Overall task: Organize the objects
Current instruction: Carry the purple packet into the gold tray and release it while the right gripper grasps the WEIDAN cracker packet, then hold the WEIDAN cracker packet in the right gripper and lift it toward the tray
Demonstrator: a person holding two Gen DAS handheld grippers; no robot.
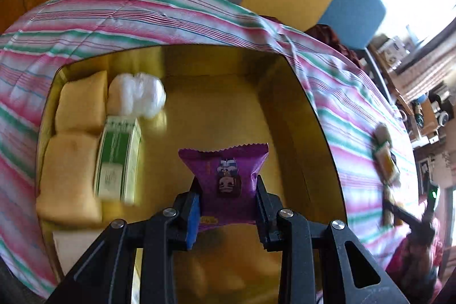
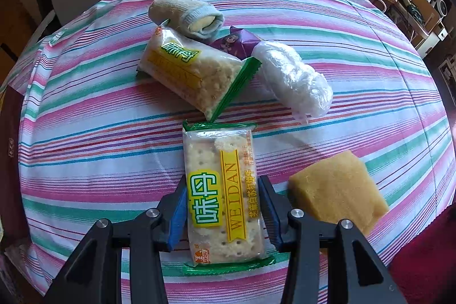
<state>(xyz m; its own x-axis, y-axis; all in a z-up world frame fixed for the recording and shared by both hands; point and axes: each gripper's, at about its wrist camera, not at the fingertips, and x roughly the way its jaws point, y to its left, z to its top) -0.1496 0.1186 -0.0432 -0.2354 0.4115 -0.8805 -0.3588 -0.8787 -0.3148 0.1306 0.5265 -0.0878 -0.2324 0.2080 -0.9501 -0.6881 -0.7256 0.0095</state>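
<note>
In the left wrist view my left gripper [image 1: 228, 194] is shut on a purple snack packet [image 1: 226, 178] and holds it over a gold tin box [image 1: 302, 133]. In the box lie two yellow sponges [image 1: 77, 150], a green and white carton [image 1: 118, 158] and a white plastic-wrapped bundle [image 1: 139, 97]. In the right wrist view my right gripper [image 2: 222, 204] has its jaws around a cracker packet [image 2: 223, 195] lying on the striped cloth; the pads touch its sides.
On the striped tablecloth [image 2: 85, 133] lie a second cracker packet [image 2: 193, 73], a rolled sock [image 2: 188, 16], a purple packet [image 2: 239, 40], a white wrapped bundle [image 2: 293, 80] and a yellow sponge [image 2: 336, 190]. Chairs and shelves stand beyond the table.
</note>
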